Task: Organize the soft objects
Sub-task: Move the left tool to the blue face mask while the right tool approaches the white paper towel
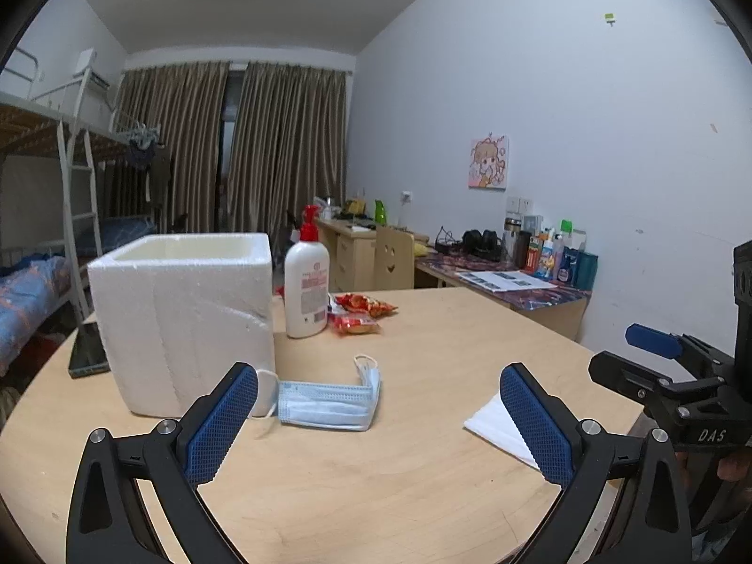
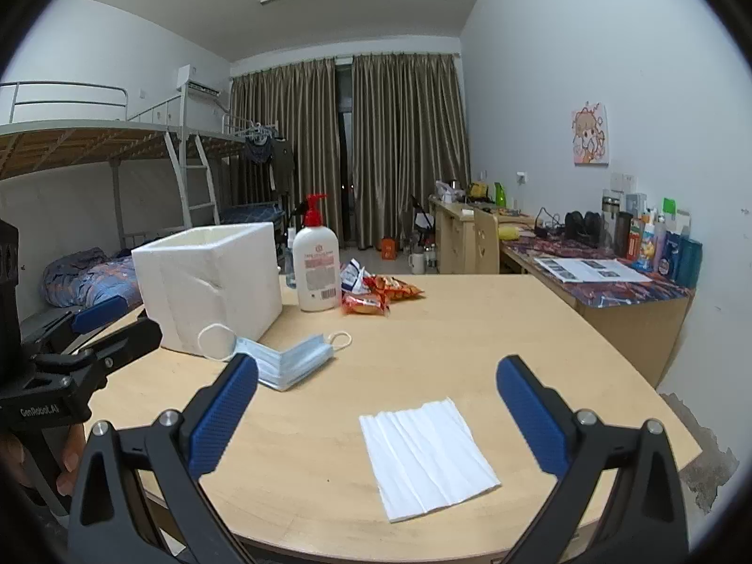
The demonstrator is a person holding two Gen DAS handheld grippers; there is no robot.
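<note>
A folded light-blue face mask (image 1: 329, 402) lies on the wooden table just right of the white foam box (image 1: 183, 315); it also shows in the right wrist view (image 2: 291, 359), next to the box (image 2: 211, 277). A flat white tissue (image 2: 427, 456) lies near the table's front edge; its corner shows in the left wrist view (image 1: 498, 427). My left gripper (image 1: 378, 418) is open and empty, above the table just short of the mask. My right gripper (image 2: 376, 416) is open and empty, above the tissue.
A white lotion bottle with a red pump (image 1: 306, 289) and red snack packets (image 1: 359, 312) stand behind the mask. A dark tablet (image 1: 87, 350) lies left of the box. Desks with clutter (image 2: 611, 258) line the right wall; a bunk bed (image 2: 94, 141) stands at the left.
</note>
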